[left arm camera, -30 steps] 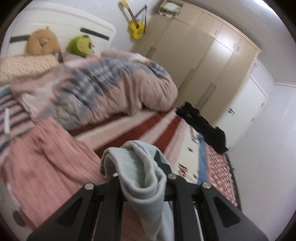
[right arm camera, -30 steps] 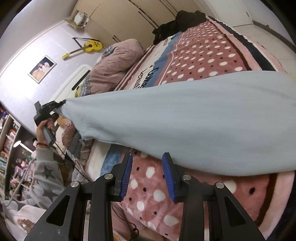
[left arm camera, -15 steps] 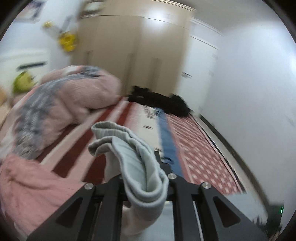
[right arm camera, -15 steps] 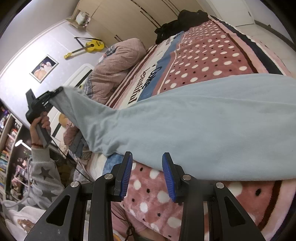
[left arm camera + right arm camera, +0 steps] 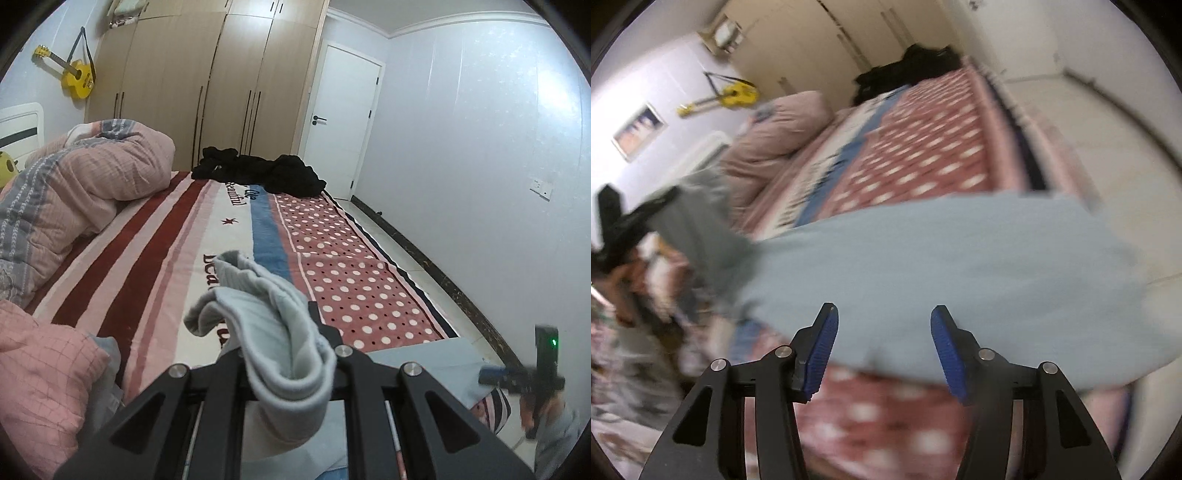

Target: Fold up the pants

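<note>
Bedroom bed under a plush striped and polka-dotted blanket (image 5: 354,266), pale blue fleecy pants (image 5: 942,266) spread across it, ribbed waistband bunched in the left gripper (image 5: 295,354), jaws pinching it, right gripper (image 5: 882,350) jaws just widened, spread, empty above the cloth.

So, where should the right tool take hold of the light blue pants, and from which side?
Probably the near edge of the light blue pants, lying flat on the bedspread between the right tool's open jaws, which have just been opening. Come from the bed's near side; the left tool holds the cuff end raised.
</note>
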`<state>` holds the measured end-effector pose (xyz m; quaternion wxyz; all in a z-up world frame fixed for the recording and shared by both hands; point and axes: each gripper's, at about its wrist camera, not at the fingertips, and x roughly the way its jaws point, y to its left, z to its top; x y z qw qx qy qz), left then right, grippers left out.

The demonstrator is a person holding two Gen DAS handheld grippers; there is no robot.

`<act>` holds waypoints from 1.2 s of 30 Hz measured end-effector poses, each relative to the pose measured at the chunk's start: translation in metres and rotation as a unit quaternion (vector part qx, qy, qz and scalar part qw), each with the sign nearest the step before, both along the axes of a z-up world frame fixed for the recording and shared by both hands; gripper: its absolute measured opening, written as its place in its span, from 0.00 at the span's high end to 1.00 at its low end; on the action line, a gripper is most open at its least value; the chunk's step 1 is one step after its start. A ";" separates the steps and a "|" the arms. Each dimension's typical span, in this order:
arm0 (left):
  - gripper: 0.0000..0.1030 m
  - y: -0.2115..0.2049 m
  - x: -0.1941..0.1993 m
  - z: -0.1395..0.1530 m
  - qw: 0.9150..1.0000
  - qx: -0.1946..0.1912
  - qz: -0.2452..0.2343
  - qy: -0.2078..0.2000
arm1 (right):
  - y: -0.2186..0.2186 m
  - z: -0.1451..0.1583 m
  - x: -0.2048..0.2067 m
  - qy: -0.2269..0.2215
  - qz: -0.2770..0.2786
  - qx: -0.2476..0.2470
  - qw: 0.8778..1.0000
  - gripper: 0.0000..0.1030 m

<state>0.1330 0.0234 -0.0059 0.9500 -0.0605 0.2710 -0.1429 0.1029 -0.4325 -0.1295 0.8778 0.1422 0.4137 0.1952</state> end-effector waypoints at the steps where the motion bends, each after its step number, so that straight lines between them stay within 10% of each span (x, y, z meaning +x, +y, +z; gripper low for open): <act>1: 0.92 0.000 -0.001 -0.002 1.000 -0.004 -0.001 0.001 | -0.005 0.002 0.006 -0.002 0.001 -0.030 1.000 0.42; 11: 0.92 -0.014 0.000 -0.016 1.000 -0.003 -0.012 0.017 | -0.009 -0.016 0.053 0.052 0.096 -0.161 0.981 0.39; 21: 0.92 -0.017 0.007 -0.024 0.999 -0.009 -0.017 0.028 | 0.011 0.003 0.023 0.039 0.143 -0.225 0.963 0.96; 36: 0.92 -0.008 0.008 -0.026 1.000 -0.008 -0.004 0.026 | 0.012 0.039 0.078 -0.007 0.081 -0.259 0.962 0.98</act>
